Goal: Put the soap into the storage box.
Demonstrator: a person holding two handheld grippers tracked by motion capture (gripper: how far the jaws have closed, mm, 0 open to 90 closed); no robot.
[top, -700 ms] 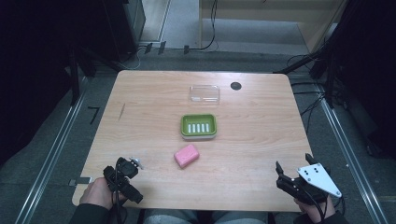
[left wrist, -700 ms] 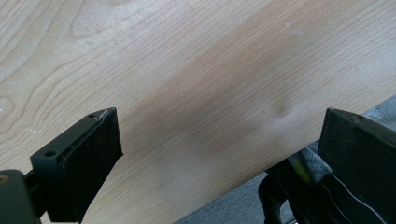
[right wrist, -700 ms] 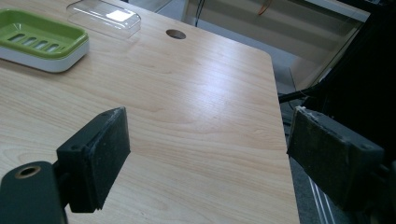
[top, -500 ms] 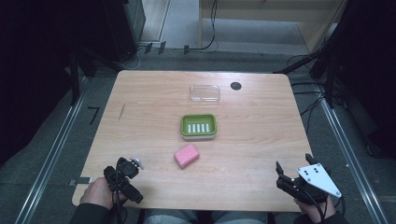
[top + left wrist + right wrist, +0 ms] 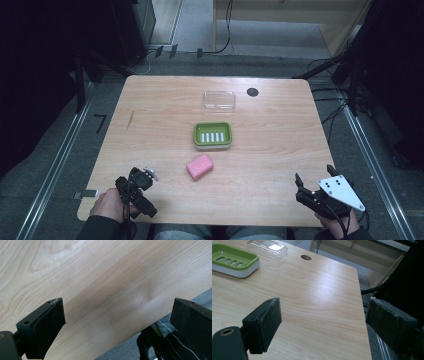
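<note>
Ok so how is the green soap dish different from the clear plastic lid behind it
The green soap dish is opaque, with a white base and a row of white slots in its floor; the clear plastic lid is see-through and plain. The green soap dish sits at mid-table, nearer the pink soap bar; the clear plastic lid lies farther back, near the round hole. Both are rounded rectangles, empty, flat on the wooden table.

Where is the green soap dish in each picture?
High view: green soap dish at the table's middle, beyond the pink soap.
Left gripper view: not in it, just wood between open jaws.
Right gripper view: top left corner.
Shared landmark: clear lid beyond the dish.
</note>
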